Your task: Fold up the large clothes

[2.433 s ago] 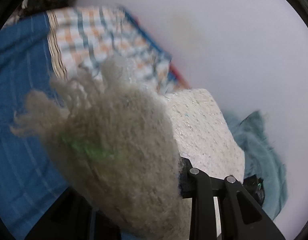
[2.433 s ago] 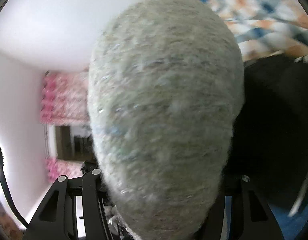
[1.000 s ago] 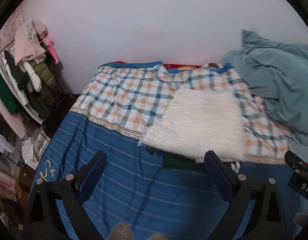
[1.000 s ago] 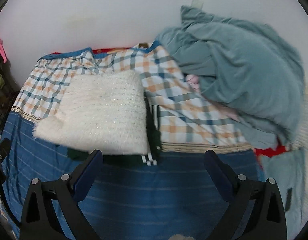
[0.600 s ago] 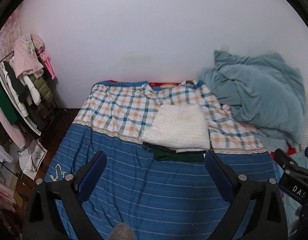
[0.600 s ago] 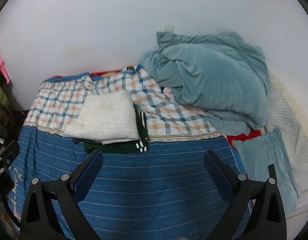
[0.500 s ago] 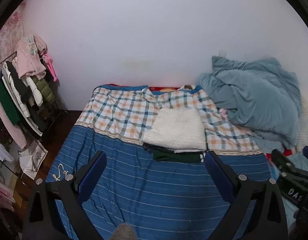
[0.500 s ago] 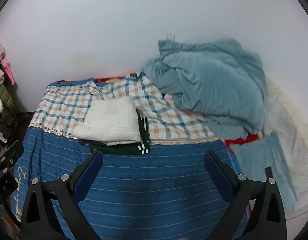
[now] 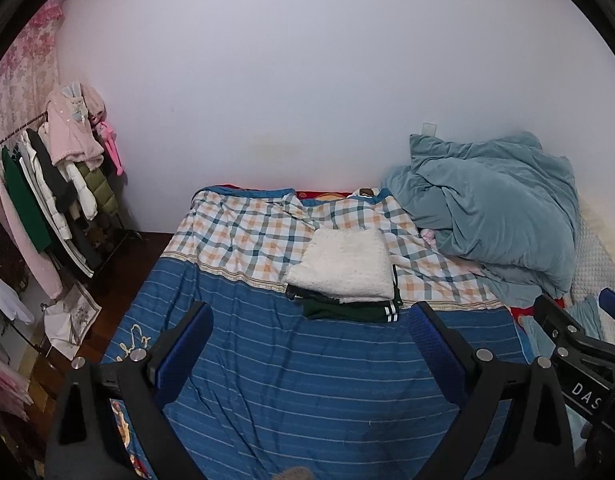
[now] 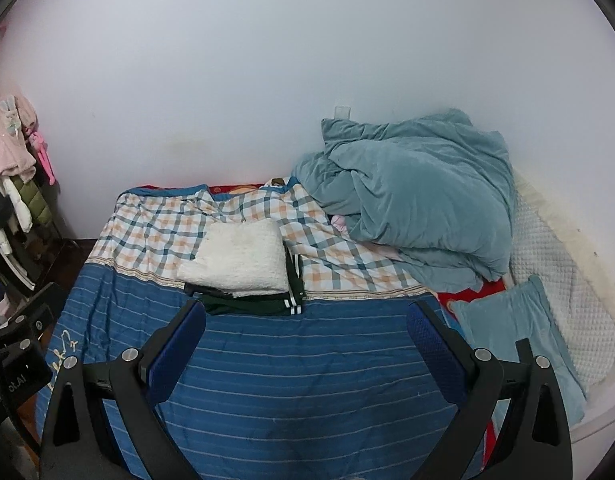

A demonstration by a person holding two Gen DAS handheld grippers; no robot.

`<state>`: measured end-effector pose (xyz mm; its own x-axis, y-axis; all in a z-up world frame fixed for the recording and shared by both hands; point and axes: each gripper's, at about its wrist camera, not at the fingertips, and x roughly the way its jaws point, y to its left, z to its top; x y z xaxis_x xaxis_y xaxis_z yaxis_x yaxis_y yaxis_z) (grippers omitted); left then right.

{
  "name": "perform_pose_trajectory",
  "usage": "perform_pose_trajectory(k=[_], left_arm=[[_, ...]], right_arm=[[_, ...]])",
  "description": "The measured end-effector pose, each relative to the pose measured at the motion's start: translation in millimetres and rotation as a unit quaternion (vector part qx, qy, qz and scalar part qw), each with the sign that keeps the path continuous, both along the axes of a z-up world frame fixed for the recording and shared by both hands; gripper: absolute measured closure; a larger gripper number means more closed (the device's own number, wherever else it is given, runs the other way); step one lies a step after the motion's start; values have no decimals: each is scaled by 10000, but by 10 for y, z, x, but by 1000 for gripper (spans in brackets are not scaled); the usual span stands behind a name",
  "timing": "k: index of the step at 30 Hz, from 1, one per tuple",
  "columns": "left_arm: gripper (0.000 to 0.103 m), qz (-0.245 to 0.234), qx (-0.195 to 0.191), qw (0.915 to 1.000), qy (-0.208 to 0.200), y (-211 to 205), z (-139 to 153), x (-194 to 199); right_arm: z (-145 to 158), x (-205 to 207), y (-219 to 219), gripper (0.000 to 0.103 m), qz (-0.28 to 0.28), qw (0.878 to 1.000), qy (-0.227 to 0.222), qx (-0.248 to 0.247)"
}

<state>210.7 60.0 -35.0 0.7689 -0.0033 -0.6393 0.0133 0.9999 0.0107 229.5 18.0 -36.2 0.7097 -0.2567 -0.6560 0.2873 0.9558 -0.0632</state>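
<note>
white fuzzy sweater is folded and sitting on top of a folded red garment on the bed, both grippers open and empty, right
Not quite: the garment under the white fuzzy sweater is dark green with white stripes, not red, as the right wrist view shows. The rest holds: the sweater lies folded on top of it on the bed, and the left gripper and right gripper are open and empty.

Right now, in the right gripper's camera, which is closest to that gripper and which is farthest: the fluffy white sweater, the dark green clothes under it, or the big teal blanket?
From the right gripper, nearest first:
1. Dark green clothes, just ahead, slightly left, bottom of the stack.
2. Fluffy white sweater, folded on top, reaching further back.
3. Big teal blanket, heaped far right against the wall.
</note>
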Motion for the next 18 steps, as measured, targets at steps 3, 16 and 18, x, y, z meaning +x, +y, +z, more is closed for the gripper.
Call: perform_pose_trajectory(k=[3, 16, 18], left_arm=[[3, -47, -19, 10000, -9, 4, 12, -83], [3, 20, 53, 9999, -108, 32, 29, -336], [3, 38, 54, 9999, -108, 30, 26, -336]], right_arm=[[54, -148, 35, 1, -11, 10000, -63, -64], [170, -500, 72, 1, -44, 9997, -236, -88], [176, -523, 82, 1, -66, 9996, -247, -114]])
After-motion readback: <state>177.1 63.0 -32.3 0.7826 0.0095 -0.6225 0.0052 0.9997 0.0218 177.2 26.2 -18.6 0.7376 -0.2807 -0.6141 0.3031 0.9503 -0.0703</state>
